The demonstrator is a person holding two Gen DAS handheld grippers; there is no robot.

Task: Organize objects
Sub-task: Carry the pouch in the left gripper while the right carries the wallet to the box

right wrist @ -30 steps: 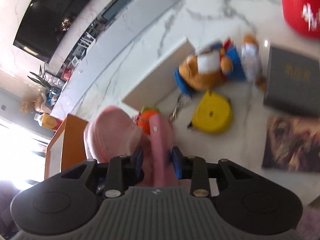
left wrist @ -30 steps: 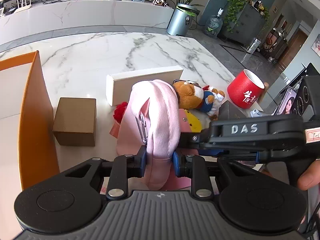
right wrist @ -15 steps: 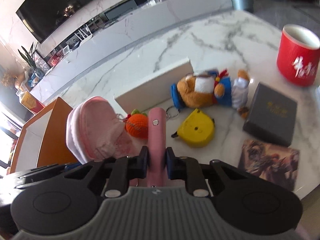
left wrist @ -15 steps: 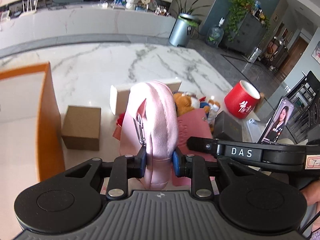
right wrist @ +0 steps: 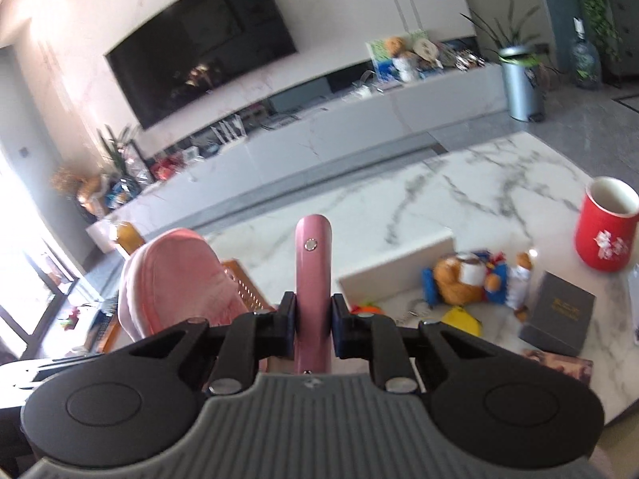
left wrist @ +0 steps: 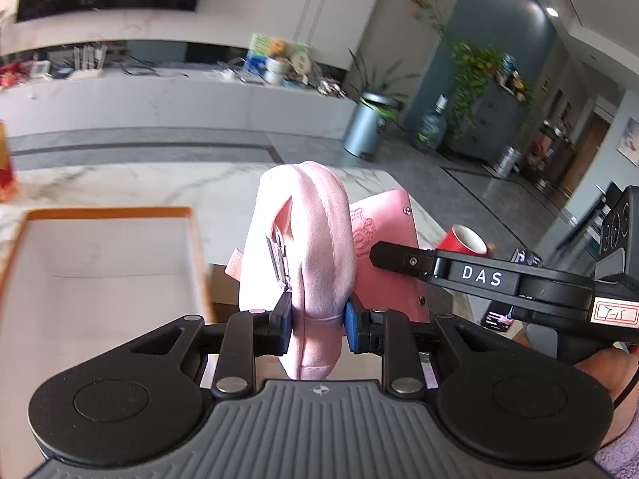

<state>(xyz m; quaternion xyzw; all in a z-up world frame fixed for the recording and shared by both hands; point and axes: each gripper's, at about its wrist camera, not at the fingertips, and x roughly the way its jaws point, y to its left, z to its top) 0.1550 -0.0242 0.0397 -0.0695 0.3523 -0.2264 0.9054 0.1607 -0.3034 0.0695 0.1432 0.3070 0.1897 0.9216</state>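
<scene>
My left gripper [left wrist: 317, 321] is shut on a soft pink cap [left wrist: 307, 239] and holds it up above the table, right of an orange-rimmed box [left wrist: 100, 255]. The cap also shows at the left of the right wrist view [right wrist: 175, 279]. My right gripper [right wrist: 313, 327] is shut on a flat pink wallet [right wrist: 313, 279], seen edge-on; its embossed face shows behind the cap in the left wrist view [left wrist: 385, 251]. The right gripper's body [left wrist: 479, 279] reaches in from the right there.
On the marble table [right wrist: 459, 195] lie a white box [right wrist: 399, 271], a plush bear [right wrist: 463, 279], a yellow tape measure [right wrist: 463, 319], a dark grey box [right wrist: 559, 319], a picture card [right wrist: 559, 363] and a red cup [right wrist: 607, 231]. A brown box [left wrist: 221, 283] is below the cap.
Both grippers have lifted and tilted up with the cap and wallet. The left gripper has swung left, so the orange box now lies spread out beside the cap.
</scene>
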